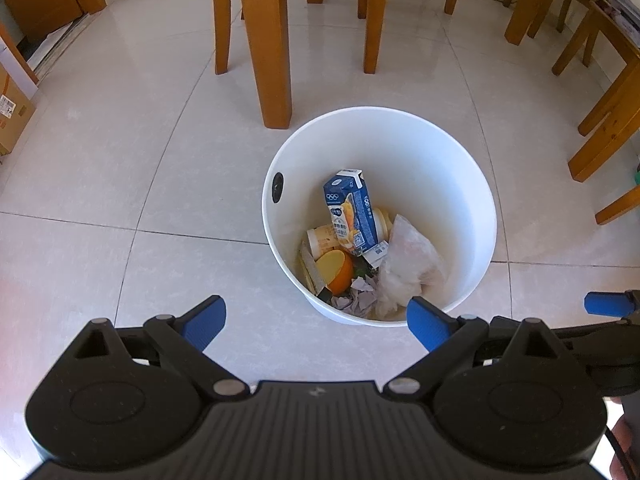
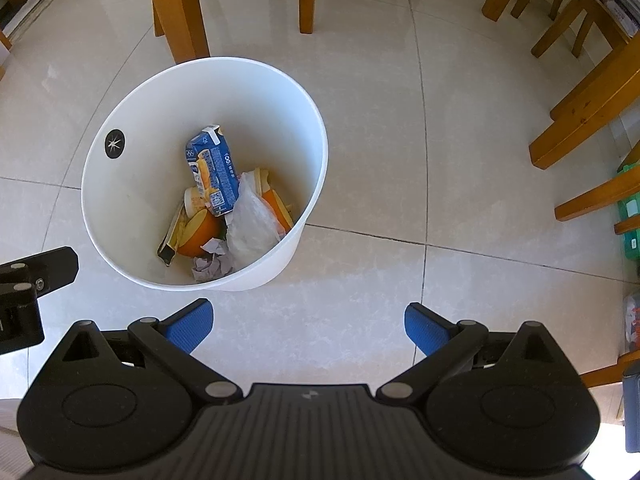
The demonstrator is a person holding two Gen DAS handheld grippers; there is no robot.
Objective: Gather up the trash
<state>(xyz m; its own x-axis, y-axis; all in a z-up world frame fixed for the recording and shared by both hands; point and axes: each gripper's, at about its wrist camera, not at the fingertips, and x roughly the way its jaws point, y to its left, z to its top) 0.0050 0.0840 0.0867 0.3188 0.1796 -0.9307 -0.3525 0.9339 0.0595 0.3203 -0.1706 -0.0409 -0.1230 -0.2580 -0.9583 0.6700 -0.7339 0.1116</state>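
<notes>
The white plastic bin [image 1: 460, 168] stood at twelve o'clock from the left gripper [image 1: 316, 322] — nearer than to the right gripper [image 2: 308, 326], where it lay at eleven. Both grippers gaped wide, empty. Inside the bin: an upright glossy blue carton [image 1: 352, 208], a crinkled clear bag [image 1: 408, 268], crumpled paper [image 1: 360, 296].

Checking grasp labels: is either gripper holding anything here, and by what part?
Nothing is held. The left gripper and right gripper are both open with nothing between their fingers. The trash, including the blue carton, lies in the white bin.
</notes>
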